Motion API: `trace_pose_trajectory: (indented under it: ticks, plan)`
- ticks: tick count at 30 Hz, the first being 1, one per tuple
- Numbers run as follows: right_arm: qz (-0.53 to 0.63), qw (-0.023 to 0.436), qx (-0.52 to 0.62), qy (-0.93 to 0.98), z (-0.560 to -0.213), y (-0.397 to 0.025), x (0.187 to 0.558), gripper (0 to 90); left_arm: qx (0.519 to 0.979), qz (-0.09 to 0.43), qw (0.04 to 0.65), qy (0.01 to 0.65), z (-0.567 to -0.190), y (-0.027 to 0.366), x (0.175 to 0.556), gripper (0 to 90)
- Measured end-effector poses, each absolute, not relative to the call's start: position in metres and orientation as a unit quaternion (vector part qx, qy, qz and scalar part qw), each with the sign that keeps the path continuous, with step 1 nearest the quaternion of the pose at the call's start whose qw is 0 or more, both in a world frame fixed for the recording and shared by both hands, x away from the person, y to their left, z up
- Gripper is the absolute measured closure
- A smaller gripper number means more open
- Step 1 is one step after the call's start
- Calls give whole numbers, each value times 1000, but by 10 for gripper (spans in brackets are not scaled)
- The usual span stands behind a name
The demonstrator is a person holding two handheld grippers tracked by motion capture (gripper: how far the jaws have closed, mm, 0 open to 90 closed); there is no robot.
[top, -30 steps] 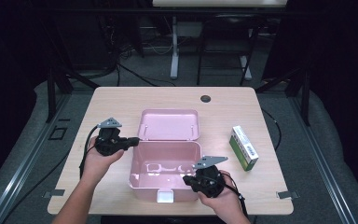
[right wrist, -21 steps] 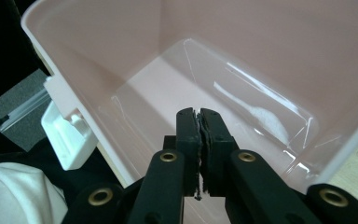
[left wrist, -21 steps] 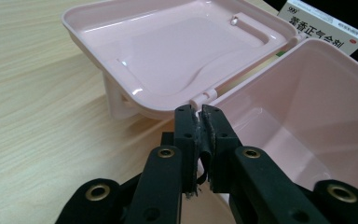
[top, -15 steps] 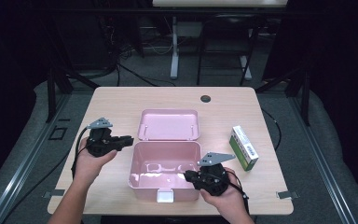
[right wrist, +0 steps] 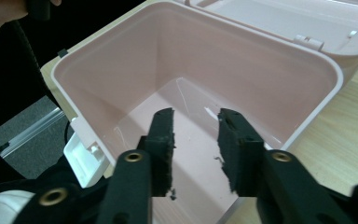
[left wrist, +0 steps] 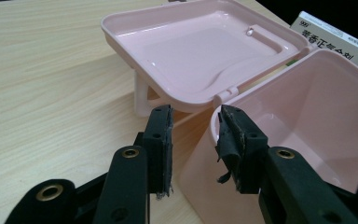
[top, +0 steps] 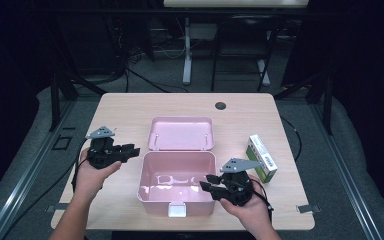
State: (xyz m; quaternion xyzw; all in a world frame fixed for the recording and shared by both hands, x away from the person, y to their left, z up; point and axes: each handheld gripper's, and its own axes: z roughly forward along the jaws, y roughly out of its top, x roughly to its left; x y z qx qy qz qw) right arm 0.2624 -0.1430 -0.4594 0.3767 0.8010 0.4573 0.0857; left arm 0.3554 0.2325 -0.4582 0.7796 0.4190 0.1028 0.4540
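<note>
Open pink box between two empty grippers, medicine carton off to the right.

The left gripper (top: 130, 150), jaws parted and holding nothing, sits just outside the pink box (top: 177, 172), whose near corner lies just ahead of its right jaw; bare table (top: 115, 115) leaves room beyond its left jaw. The lid (top: 180, 134) lies back, open. The right gripper (top: 207, 184), jaws parted and empty, hangs over the right rim, so it should probably lift clear before turning to the carton (top: 261, 157) behind it.
</note>
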Motion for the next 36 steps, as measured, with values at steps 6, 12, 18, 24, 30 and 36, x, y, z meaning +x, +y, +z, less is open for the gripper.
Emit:
trace_pose_trajectory:
  ticks: [6,12,18,24,30,36]
  plan:
    - [463,103,376,796,-453,-147,269,518,782,100,450,419,-455,235,354,561]
    - [469,126,375,790,-444,-162,282,489,786,101,448,413,-450,236,351,529]
    - [440,141,381,801,-434,-173,299,473,794,103,441,404,-449,236,350,506]
    - [402,131,388,819,-431,-178,316,484,795,109,443,400,-446,237,348,482]
    - [365,147,402,827,-430,-184,335,444,796,109,444,398,-444,240,347,484]
    - [334,127,430,829,-428,-192,352,389,801,111,425,406,-443,241,346,484]
